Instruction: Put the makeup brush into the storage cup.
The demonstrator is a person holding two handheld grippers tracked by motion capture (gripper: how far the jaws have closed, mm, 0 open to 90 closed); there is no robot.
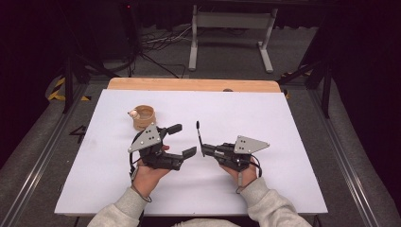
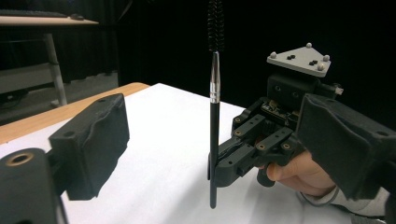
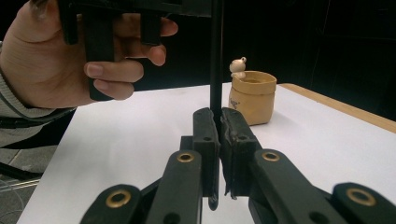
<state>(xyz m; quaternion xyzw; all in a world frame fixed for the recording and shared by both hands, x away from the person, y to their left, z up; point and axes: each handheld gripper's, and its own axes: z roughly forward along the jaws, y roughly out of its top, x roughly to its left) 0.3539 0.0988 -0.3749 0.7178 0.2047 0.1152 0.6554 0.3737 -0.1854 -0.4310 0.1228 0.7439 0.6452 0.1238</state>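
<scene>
While the right gripper (image 1: 202,150) clamps the lower end of a thin black brush (image 2: 214,121) and holds it upright over the white table (image 1: 283,142), the left gripper (image 1: 182,140) stands just beside it with jaws spread wide, gripping nothing. A tan cup (image 3: 252,97) sits on the table near the left gripper.

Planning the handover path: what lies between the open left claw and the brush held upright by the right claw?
Nothing: in the high view, bare white table separates left claw from brush.

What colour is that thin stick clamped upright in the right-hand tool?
The stick is black with a silver metal collar and a black bristly tip, clearest in the left gripper view.
</scene>
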